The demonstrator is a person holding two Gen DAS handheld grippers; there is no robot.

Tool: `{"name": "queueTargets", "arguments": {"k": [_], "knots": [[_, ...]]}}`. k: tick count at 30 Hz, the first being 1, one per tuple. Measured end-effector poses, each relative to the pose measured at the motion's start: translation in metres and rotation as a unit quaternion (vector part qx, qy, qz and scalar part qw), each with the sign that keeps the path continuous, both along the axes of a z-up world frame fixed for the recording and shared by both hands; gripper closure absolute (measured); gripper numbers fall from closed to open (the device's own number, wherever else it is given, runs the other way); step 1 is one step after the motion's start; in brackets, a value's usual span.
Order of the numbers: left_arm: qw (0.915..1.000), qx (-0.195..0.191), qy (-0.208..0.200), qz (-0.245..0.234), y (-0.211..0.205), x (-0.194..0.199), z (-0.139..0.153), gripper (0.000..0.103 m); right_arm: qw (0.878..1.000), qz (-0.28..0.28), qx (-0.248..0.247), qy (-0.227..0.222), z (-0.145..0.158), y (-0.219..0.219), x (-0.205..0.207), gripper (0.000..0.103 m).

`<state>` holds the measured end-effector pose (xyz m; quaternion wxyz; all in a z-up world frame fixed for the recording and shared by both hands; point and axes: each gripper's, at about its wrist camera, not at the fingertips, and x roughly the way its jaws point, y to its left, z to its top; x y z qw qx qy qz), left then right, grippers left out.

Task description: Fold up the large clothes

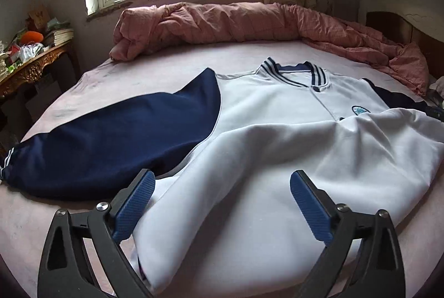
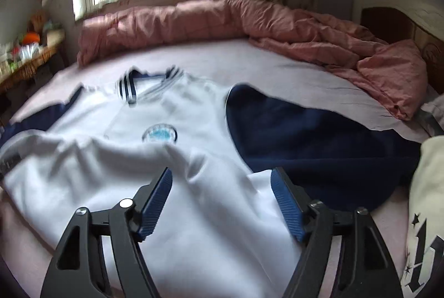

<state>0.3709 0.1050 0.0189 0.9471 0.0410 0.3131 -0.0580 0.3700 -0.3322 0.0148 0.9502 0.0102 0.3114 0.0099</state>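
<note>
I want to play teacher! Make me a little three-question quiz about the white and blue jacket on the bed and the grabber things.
1. True or false: the white jacket with navy sleeves lies on the pale pink bed sheet.
2. What is bunched along the bed's far side? A) crumpled pink quilt B) green towel C) grey pillow
3. Fill in: the left gripper and the right gripper are both ____.

Key: 1 true; 2 A; 3 open, with nothing clamped.
</note>
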Motion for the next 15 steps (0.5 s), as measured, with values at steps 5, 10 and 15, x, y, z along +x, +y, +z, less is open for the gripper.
{"name": "queueTargets", "arguments": {"k": [5,10,15], "knots": [[0.9975,-0.070,0.001,0.011,0.020,-0.012,0.011,0.001,0.998,0.026,0.064,-0.004,0.019,-0.027,-0.027,0.012],[0.9993,-0.013,0.030,0.016,0.019,-0.008,-0.004,0.001,0.999,-0.012,0.017,0.049,-0.002,-0.033,-0.020,0.012],[0.9965,0.004,0.049,0.067,0.035,0.003,-0.022,0.026,0.997,-0.024,0.007,0.078,-0.023,-0.036,-0.005,0.080]]}}
